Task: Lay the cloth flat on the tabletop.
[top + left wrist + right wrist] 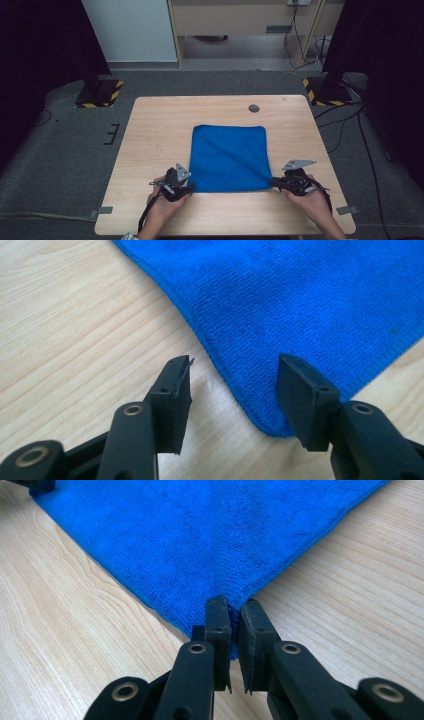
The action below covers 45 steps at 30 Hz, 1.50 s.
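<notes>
Two tools: working at a blue cloth [228, 157] lying flat on the tabletop [155, 130].
Left tool [234, 395]: hovering agape around the cloth's near left corner.
Right tool [236, 625]: pinching the near right corner.

Wooden table [150, 140] (pale), blue cloth [229, 157] flat atop

Black claw [233, 400] with brass-ringed screws; grey three-cornered plate [299, 164] on top.

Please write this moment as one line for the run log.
left tool: open around near-left corner | right tool: shut on near-right corner | flat blue microfibre cloth on wooden table
</notes>
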Each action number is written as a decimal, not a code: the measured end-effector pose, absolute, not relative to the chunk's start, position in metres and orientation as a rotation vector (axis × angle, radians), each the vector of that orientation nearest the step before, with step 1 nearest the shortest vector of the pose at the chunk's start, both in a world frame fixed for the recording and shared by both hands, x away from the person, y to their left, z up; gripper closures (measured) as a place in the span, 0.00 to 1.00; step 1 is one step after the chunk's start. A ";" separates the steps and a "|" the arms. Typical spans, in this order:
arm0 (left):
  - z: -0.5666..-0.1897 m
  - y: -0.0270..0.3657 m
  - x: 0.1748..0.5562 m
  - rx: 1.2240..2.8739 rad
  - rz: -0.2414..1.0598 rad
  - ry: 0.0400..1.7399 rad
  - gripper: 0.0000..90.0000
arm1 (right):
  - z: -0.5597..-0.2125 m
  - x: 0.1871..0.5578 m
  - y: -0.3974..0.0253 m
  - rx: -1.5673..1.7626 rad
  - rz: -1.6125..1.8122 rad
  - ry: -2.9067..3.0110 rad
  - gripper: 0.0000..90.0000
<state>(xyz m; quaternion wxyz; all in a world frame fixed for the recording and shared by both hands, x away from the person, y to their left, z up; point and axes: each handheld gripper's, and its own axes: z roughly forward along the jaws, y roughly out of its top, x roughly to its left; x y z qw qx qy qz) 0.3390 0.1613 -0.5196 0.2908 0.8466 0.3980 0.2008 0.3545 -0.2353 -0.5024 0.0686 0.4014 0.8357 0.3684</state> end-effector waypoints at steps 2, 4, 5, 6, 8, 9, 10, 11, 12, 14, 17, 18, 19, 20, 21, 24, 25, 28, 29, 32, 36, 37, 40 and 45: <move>-0.519 0.161 0.336 2.257 0.532 1.065 0.53 | -0.502 0.354 -0.235 1.206 1.109 2.518 0.93; -0.519 0.162 0.334 2.256 0.521 1.069 0.53 | -0.501 0.353 -0.235 1.209 1.111 2.520 0.93; -0.519 0.162 0.333 2.253 0.513 1.074 0.53 | -0.501 0.352 -0.235 1.207 1.104 2.522 0.94; -0.519 0.162 0.332 2.250 0.502 1.080 0.53 | -0.501 0.352 -0.235 1.214 1.100 2.525 0.94; -0.519 0.162 0.330 2.248 0.486 1.084 0.53 | -0.500 0.349 -0.236 1.195 1.086 2.528 0.93; -0.519 0.162 0.330 2.248 0.486 1.084 0.53 | -0.500 0.349 -0.236 1.195 1.086 2.528 0.93; -0.519 0.161 0.329 2.249 0.476 1.084 0.53 | -0.499 0.346 -0.237 1.182 1.073 2.527 0.93; -0.519 0.160 0.327 2.249 0.471 1.080 0.53 | -0.499 0.344 -0.238 1.189 1.073 2.523 0.93; -0.519 0.159 0.325 2.254 0.472 1.073 0.53 | -0.498 0.343 -0.239 1.188 1.071 2.523 0.92; -0.519 0.158 0.323 2.258 0.482 1.061 0.50 | -0.498 0.342 -0.241 1.185 1.074 2.520 0.88; -0.519 0.158 0.324 2.256 0.470 1.080 0.40 | -0.499 0.342 -0.242 1.177 1.060 2.507 0.75; -0.519 0.159 0.325 2.253 0.460 1.084 0.37 | -0.499 0.342 -0.242 1.185 1.064 2.496 0.69; -0.519 0.160 0.326 2.248 0.449 1.089 0.34 | -0.498 0.343 -0.242 1.195 1.071 2.486 0.63; -0.517 0.161 0.327 2.233 0.440 1.090 0.32 | -0.498 0.343 -0.242 1.198 1.085 2.468 0.59; -0.515 0.161 0.327 2.226 0.445 1.084 0.31 | -0.497 0.343 -0.243 1.193 1.098 2.463 0.54; -0.511 0.162 0.326 2.208 0.460 1.062 0.26 | -0.495 0.343 -0.242 1.181 1.122 2.424 0.41; -0.509 0.163 0.326 2.200 0.470 1.055 0.25 | -0.495 0.343 -0.241 1.173 1.129 2.414 0.37; -0.508 0.164 0.328 2.184 0.476 1.056 0.23 | -0.495 0.344 -0.240 1.160 1.137 2.390 0.32; -0.508 0.165 0.329 2.182 0.476 1.057 0.22 | -0.495 0.345 -0.239 1.153 1.146 2.381 0.30; -0.508 0.168 0.332 2.173 0.480 1.062 0.19 | -0.495 0.349 -0.238 1.149 1.156 2.364 0.23; -0.507 0.172 0.336 2.147 0.488 1.068 0.17 | -0.496 0.354 -0.236 1.132 1.177 2.347 0.20; -0.507 0.173 0.337 2.144 0.489 1.069 0.16 | -0.496 0.355 -0.234 1.135 1.179 2.339 0.19; -0.507 0.176 0.341 2.131 0.498 1.069 0.14 | -0.495 0.360 -0.229 1.123 1.185 2.321 0.14; -0.507 0.180 0.346 2.114 0.504 1.067 0.12 | -0.495 0.362 -0.223 1.099 1.201 2.330 0.13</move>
